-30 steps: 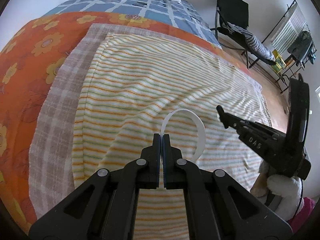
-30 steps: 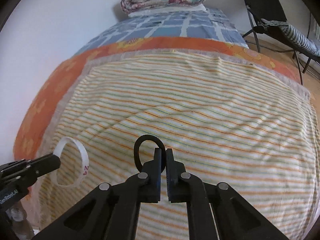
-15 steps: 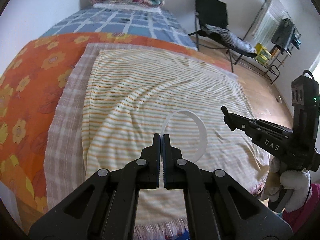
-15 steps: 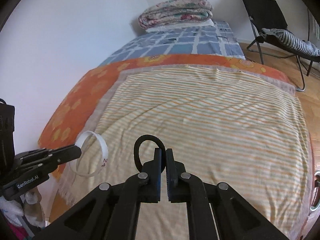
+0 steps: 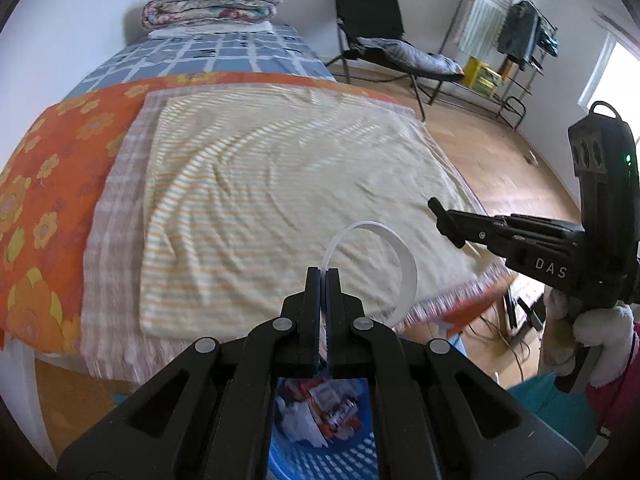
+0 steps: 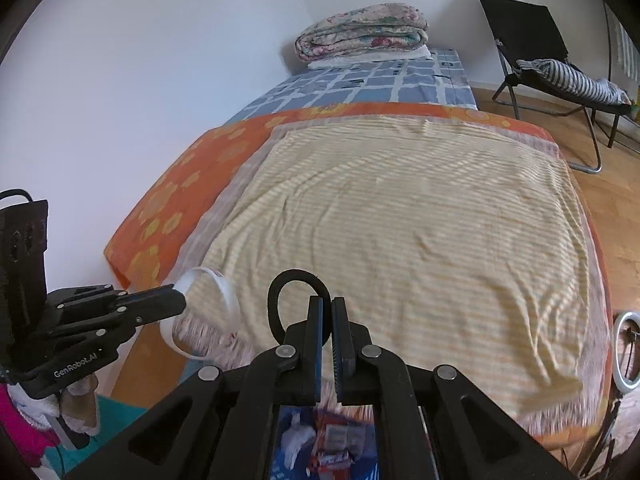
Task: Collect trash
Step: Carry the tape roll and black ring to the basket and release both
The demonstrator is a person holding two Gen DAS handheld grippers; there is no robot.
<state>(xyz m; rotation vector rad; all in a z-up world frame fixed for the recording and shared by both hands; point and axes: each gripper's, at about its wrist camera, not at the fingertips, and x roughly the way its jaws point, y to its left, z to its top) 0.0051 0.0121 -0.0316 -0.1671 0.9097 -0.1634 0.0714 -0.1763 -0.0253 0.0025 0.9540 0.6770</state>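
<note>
A single bed fills most of both views. Its top layer is a pale yellow striped cloth, wrinkled and spread flat, lying over a checked beige blanket whose fringed edge hangs at the foot of the bed. Beneath these is an orange sheet with yellow flowers, and farther up the bed a blue and white checked cover. A folded floral quilt rests at the head of the bed against a plain white wall.

To the right of the bed, on a wooden floor, stands a black folding chair with a striped grey cushion on it. Beyond it is a metal drying rack hung with clothes.

The left gripper has its jaws closed on a thin white plastic ring, which arcs up and to the right of the fingertips, held in the air above the foot of the bed. The right gripper has its jaws pinched on a black elastic loop, which stands up to the left of the fingers.

Below both grippers, just off the end of the bed, sits a blue plastic mesh basket holding crumpled wrappers and white paper.
</note>
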